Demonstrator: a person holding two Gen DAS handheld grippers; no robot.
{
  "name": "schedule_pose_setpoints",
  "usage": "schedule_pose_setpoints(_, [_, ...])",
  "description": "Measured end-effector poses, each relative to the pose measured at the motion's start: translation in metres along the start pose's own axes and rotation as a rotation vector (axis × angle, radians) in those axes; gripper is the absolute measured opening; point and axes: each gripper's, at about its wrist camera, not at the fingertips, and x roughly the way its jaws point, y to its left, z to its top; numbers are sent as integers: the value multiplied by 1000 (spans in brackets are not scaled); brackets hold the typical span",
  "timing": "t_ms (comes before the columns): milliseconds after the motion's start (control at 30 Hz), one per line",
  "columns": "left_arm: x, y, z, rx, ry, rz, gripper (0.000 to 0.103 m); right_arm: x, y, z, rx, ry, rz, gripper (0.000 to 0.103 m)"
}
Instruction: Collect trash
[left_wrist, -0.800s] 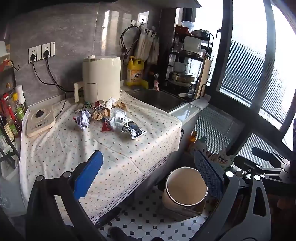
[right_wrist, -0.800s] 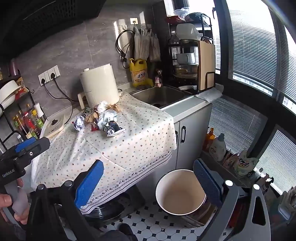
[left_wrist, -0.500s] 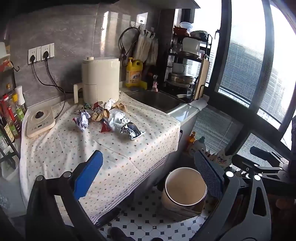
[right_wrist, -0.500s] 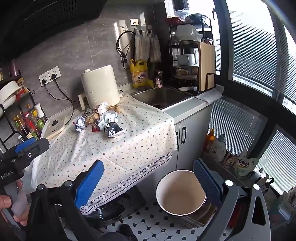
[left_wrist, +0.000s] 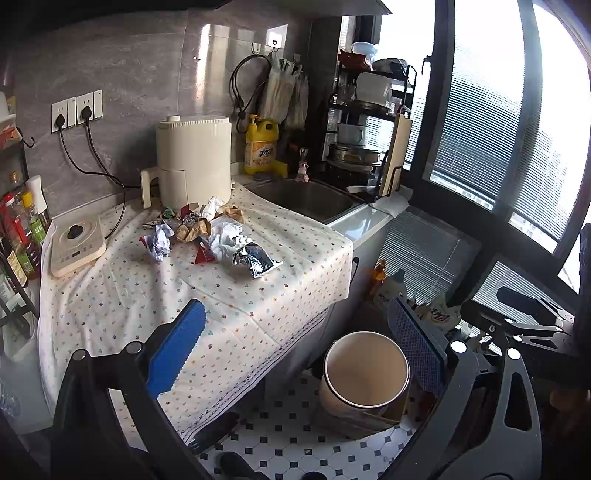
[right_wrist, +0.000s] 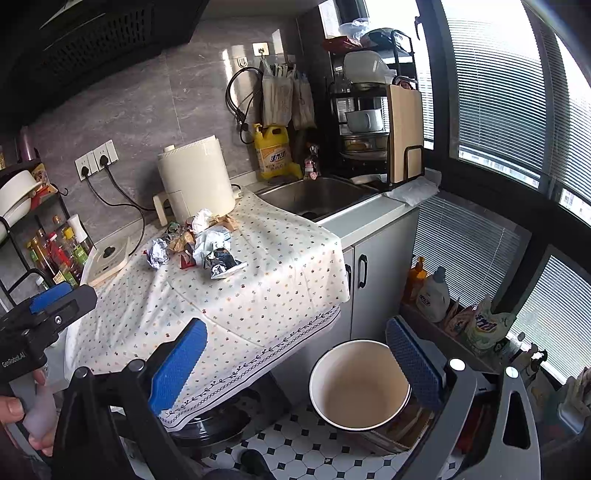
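Overlapping trash pile (left_wrist: 210, 236), pieces indistinct

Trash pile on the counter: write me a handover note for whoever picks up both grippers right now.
Left gripper: open, empty, back from the counter.
Right gripper: open, empty, also held back.
Trash pile: crumpled paper, wrappers and a foil snack bag lie together on the dotted tablecloth, in front of the cream appliance.
Bin: on the tiled floor below the counter edge; no trash visible inside.
Done: nothing collected.
Left: pick up each piece and drop it in the bin. The foil bag is nearest.
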Motion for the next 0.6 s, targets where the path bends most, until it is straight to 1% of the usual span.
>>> schedule_pose_setpoints(100, [-2, -2, 0, -3, -6, 1, 98, -1, -3, 2, 3, -9, -2, 95])
schedule_pose_setpoints(367, [-7, -4, 3, -8, -23, 38, 98, -4, -6, 5, -6, -24, -1, 95])
schedule_pose_setpoints(600, [-12, -1, 1, -9, -28, 42, 98, -6, -8, 7, -16, -38, -9, 95])
